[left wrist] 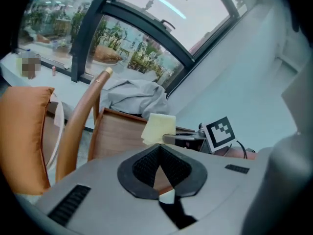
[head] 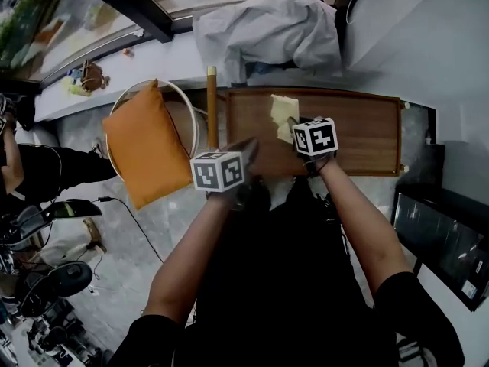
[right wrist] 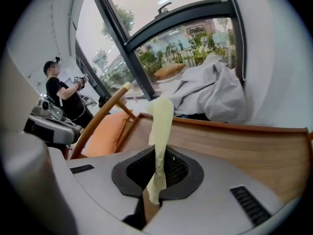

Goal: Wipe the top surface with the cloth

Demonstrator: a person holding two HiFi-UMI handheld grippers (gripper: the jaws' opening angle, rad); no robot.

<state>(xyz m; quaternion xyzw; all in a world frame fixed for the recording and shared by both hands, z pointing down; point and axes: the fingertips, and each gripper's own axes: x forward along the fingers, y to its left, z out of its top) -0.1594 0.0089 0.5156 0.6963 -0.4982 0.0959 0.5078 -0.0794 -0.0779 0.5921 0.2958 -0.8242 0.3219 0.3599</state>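
A pale yellow cloth [head: 283, 117] hangs over the brown wooden table top [head: 359, 132] near its left half. My right gripper [head: 296, 127] is shut on the cloth; in the right gripper view the cloth [right wrist: 160, 121] stands up as a folded strip between the pads of my right gripper [right wrist: 159, 156]. My left gripper [head: 246, 150] hovers at the table's near left edge, beside the right one. In the left gripper view, my left gripper [left wrist: 159, 150] has its jaws together with nothing in them, and the cloth [left wrist: 159, 126] shows just beyond the tips.
An orange cushion [head: 145, 151] rests on a round chair with a wooden back rail [head: 212, 105] left of the table. A crumpled grey garment [head: 267, 25] lies on the window ledge behind. A dark screen [head: 443, 243] stands at right. A person [right wrist: 66, 97] stands far left.
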